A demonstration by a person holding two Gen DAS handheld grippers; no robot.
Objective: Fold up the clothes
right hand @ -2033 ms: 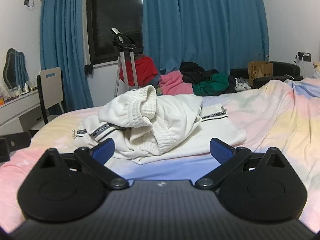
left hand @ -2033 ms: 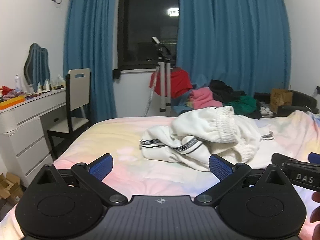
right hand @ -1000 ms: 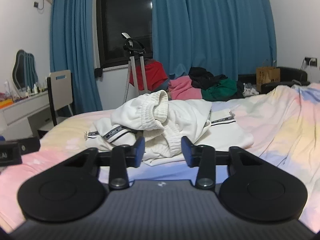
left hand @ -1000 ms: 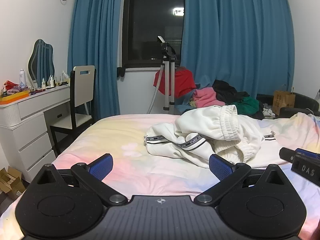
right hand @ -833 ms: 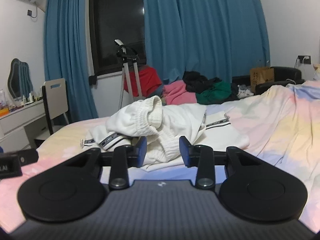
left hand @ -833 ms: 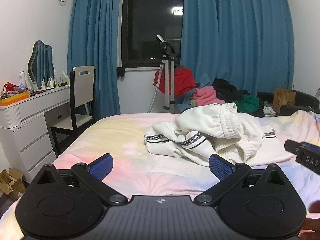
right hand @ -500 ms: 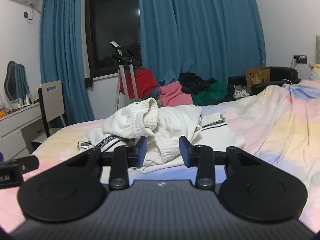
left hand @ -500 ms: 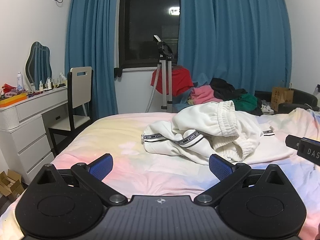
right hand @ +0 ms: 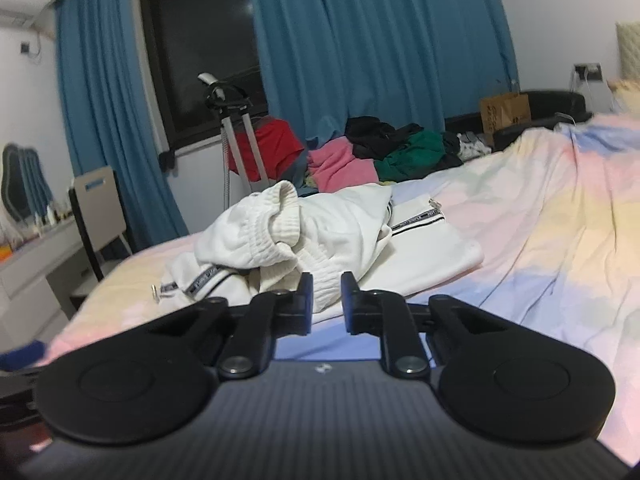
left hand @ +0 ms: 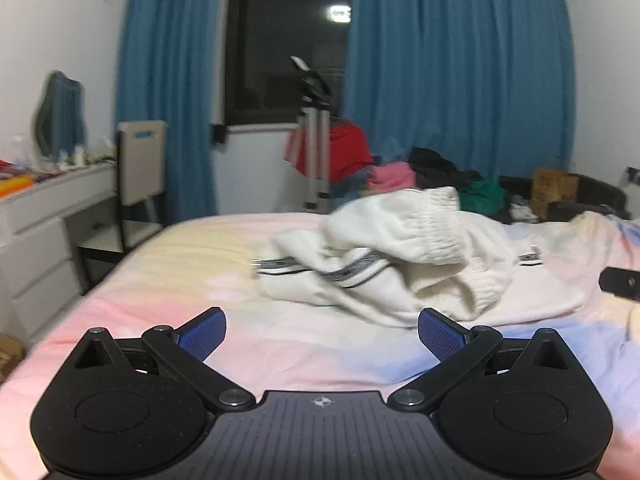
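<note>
The white garment (left hand: 392,256) lies bunched in a heap on the middle of the bed (left hand: 280,344), far of both tools and touching neither, so no fold looks begun. It seems a thick, soft knit: a ribbed elastic band (right hand: 280,216) humps up on top, and flat black-and-white tape trim (left hand: 340,270) runs along its edges. One smoother panel spreads flat to the right, which probably gives the easiest edge to take first.

The left gripper (left hand: 320,332) hangs low over the near sheet with its blue-padded fingers (left hand: 202,334) spread wide, holding nothing, apparently ready to reach in. The right gripper (right hand: 326,298) points at the heap's near edge, its black fingers drawn nearly together with a slim gap and nothing between them.

The bedsheet is a smooth pastel print, lightly creased. A pile of coloured clothes (right hand: 384,152) sits beyond the bed under the blue curtains (right hand: 380,40)
</note>
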